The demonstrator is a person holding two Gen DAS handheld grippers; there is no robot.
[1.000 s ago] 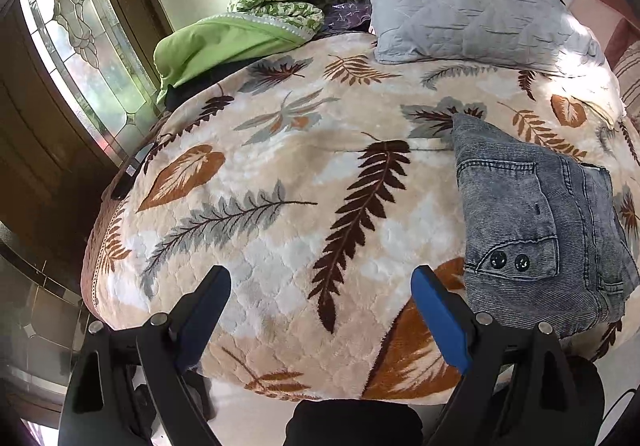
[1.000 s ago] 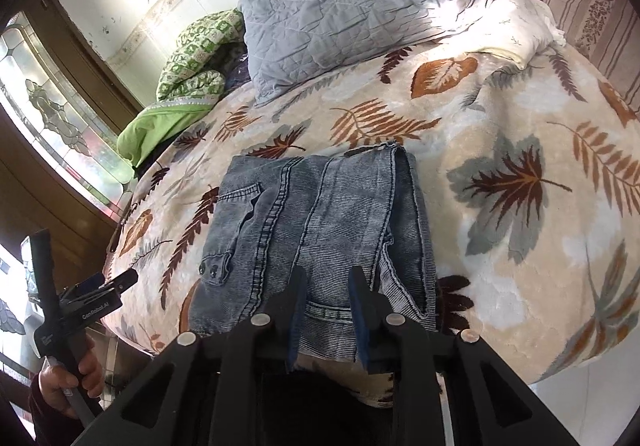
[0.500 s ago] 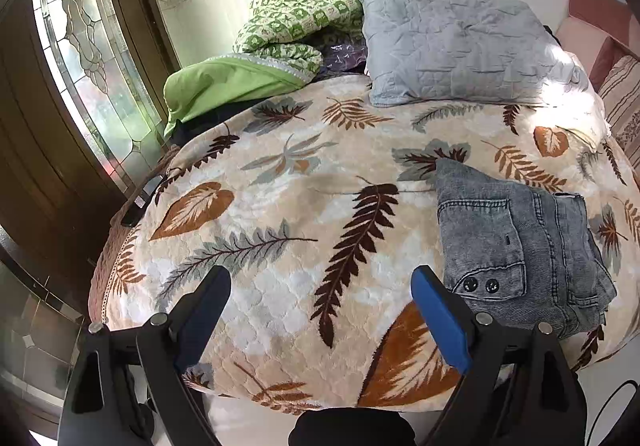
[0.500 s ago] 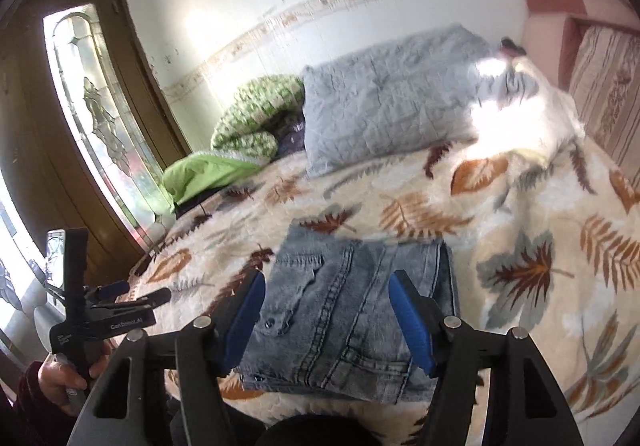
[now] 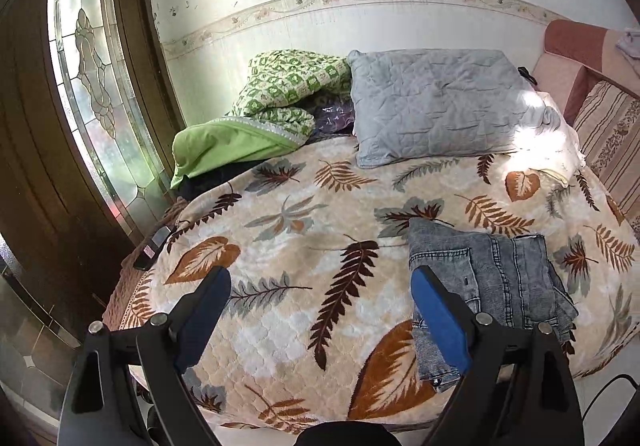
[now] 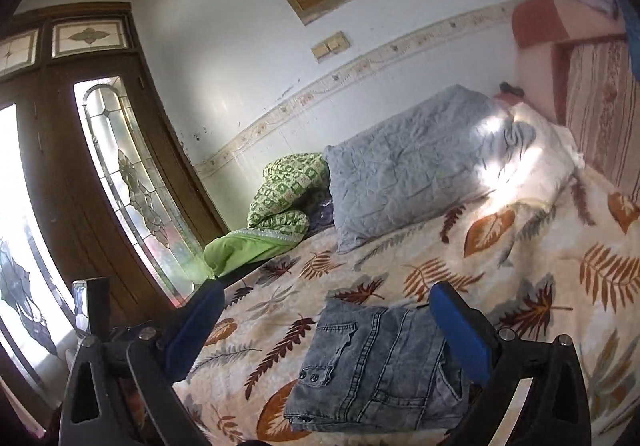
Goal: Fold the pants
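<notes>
Left wrist view: the left tongs [image 5: 320,298] are spread wide with nothing between them, just hanging over the leaf-print blanket [image 5: 304,246] on the bed. The folded grey denim pants [image 5: 496,286] sit on the blanket near the bed's front edge, off to the right, partly behind the right blue pad. Grey pillow [image 5: 436,106] and a green quilt [image 5: 280,94] at the far end.

Right wrist view: the right tongs [image 6: 328,310] are opening up, pads clear of the pants [image 6: 372,362], which lie flat on the blanket below.
</notes>
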